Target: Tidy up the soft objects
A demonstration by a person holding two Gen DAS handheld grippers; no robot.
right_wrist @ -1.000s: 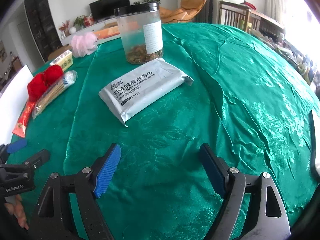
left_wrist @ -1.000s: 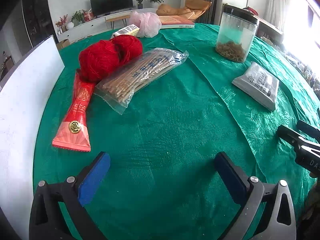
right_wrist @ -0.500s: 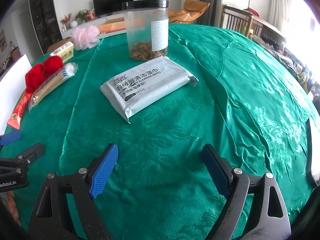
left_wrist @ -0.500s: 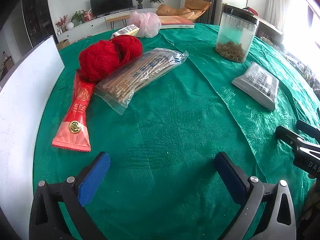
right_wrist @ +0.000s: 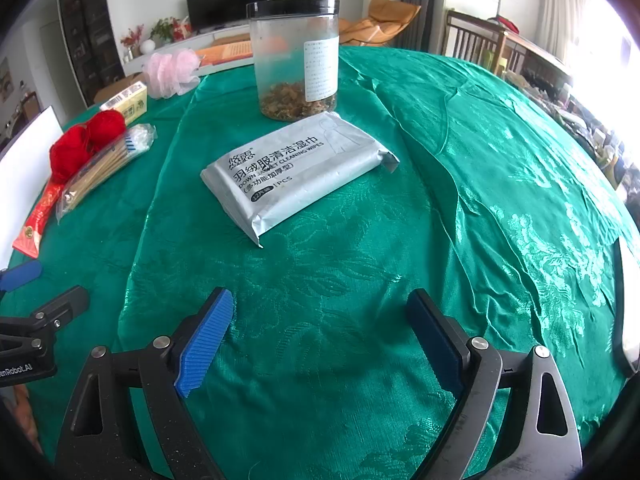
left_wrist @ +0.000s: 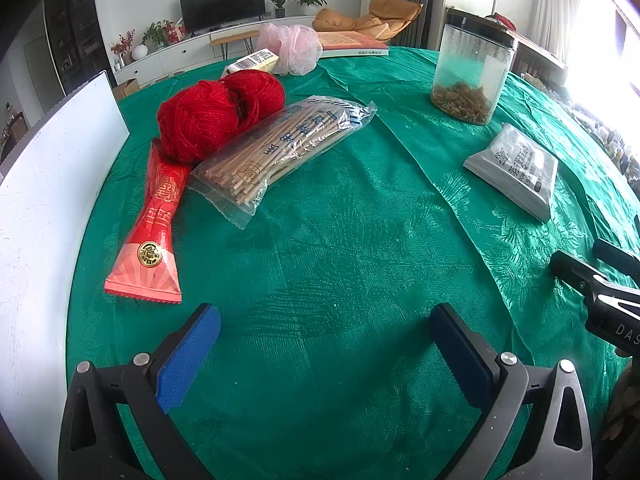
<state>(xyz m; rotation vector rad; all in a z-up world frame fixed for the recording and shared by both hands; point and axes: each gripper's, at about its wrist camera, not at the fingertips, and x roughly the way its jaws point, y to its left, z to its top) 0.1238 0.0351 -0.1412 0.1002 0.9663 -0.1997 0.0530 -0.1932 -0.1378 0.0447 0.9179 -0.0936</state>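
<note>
While jaws gape, wipes pack [right_wrist: 296, 172] lies beyond right hand-held gripper [right_wrist: 320, 332].

We are looking at a green cloth [left_wrist: 340, 264] woven with a glossy leaf pattern. The yarn [left_wrist: 216, 114] is showing deep red, and the packet [left_wrist: 154, 224] beside it is showing red with gold lettering and a gold seal. The chopstick bag [left_wrist: 280, 152] is showing clear over tan sticks, with blue print. The wipes [right_wrist: 296, 172] are showing silver-grey with black text. The jar [right_wrist: 296, 60] is showing clear under a black lid, the pouf [right_wrist: 170, 72] pale pink. Both grippers' pads [right_wrist: 206, 336] are showing blue.
</note>
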